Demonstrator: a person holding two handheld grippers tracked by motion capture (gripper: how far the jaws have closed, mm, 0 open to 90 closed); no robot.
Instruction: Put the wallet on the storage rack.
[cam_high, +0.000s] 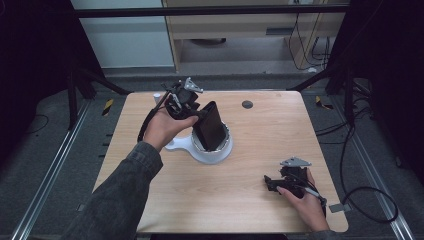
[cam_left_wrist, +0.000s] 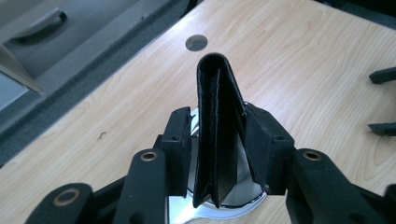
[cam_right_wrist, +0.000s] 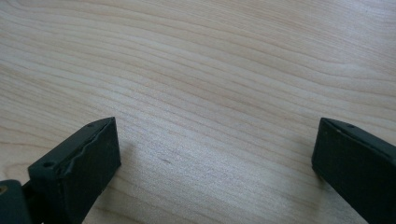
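A black folded wallet (cam_high: 210, 125) (cam_left_wrist: 219, 121) stands on end, leaning a little, in a round white holder (cam_high: 212, 154) with a shiny metal rim (cam_left_wrist: 243, 198) and a short handle, near the table's middle. My left gripper (cam_high: 202, 116) (cam_left_wrist: 217, 128) comes at it from the left, one jaw on either side of the wallet. The left pad (cam_left_wrist: 180, 140) stands off it by a thin gap, and the right pad (cam_left_wrist: 261, 144) lies against its cover, so the gripper is open. My right gripper (cam_high: 270, 183) (cam_right_wrist: 215, 154) rests wide open on the bare wood at the front right, with nothing between its pads.
A grey round plug (cam_high: 247, 104) (cam_left_wrist: 196, 42) sits in the wooden table (cam_high: 260, 145) behind the holder. A small white object (cam_high: 157, 95) stands at the back left edge. Cables trail off the table's right side onto the floor (cam_high: 370, 200).
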